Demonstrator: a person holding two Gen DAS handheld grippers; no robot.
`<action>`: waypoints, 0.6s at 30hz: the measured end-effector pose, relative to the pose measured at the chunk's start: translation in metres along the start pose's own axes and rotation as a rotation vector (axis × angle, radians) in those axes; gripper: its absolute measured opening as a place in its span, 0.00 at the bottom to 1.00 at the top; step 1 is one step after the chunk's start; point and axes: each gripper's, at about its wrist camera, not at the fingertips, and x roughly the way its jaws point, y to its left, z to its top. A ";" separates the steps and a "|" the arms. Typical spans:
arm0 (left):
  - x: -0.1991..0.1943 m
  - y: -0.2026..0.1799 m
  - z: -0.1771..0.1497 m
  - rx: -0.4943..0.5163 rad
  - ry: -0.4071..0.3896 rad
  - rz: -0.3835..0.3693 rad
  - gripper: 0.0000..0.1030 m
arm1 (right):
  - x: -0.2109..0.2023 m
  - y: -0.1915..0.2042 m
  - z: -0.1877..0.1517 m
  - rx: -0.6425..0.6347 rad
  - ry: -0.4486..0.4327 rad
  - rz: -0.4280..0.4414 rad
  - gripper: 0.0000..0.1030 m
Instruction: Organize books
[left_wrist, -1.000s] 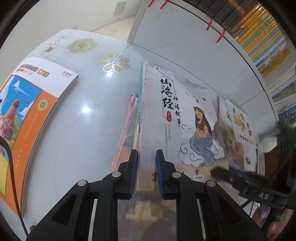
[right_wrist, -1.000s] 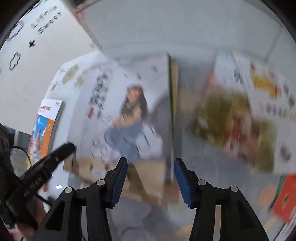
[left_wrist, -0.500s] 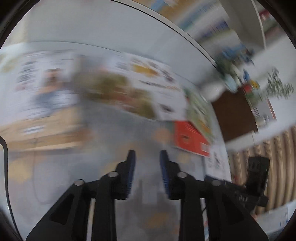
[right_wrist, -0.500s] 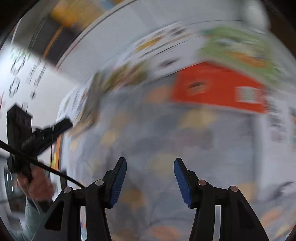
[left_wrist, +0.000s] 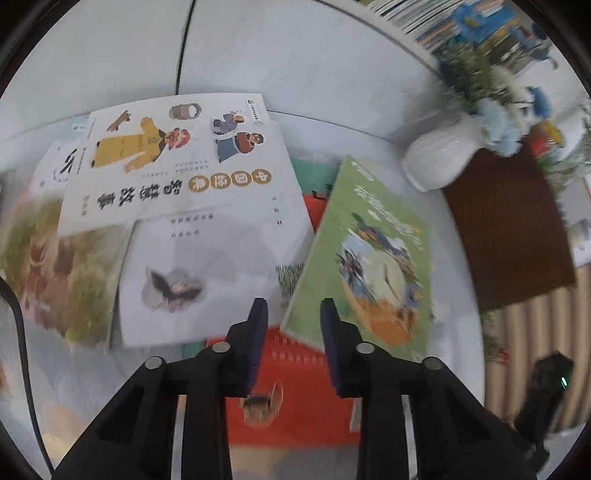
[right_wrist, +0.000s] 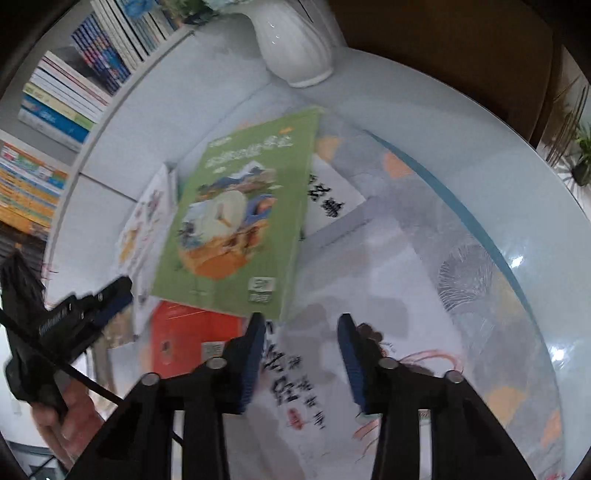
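Books lie scattered and overlapping on a pale glass-topped table (right_wrist: 498, 177), with a white ribbed vase (right_wrist: 295, 44) at its far edge and packed bookshelves (right_wrist: 66, 110) behind. Topmost in the heap is a green picture book (left_wrist: 369, 251), lying askew over an orange-red book (left_wrist: 295, 369) and beside a white storybook with cartoon figures (left_wrist: 177, 155).

Both hands seem to be arriving at the pile to choose the next book. The left gripper (left_wrist: 290, 314) hangs over the green book's near corner and the orange-red cover; its jaws are closing with a gap still showing, and nothing is pinched. The right gripper (right_wrist: 301, 325) is poised just past the green book's lower edge, above a white book with brush lettering (right_wrist: 295, 387); its jaws too are closing on air.

Motion blur softens the covers, so exact overlaps are uncertain. Next, probably, one gripper must catch the green book's free edge while the other steadies the heap.
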 end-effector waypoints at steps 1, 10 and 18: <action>0.004 -0.001 0.003 -0.002 -0.001 0.015 0.24 | 0.002 0.000 0.001 -0.001 -0.003 0.020 0.35; 0.037 -0.015 0.018 0.025 0.079 -0.038 0.27 | 0.035 0.017 0.044 -0.105 0.006 0.000 0.38; -0.023 -0.005 -0.045 0.046 0.062 -0.178 0.27 | 0.023 0.022 0.027 -0.274 0.045 -0.026 0.38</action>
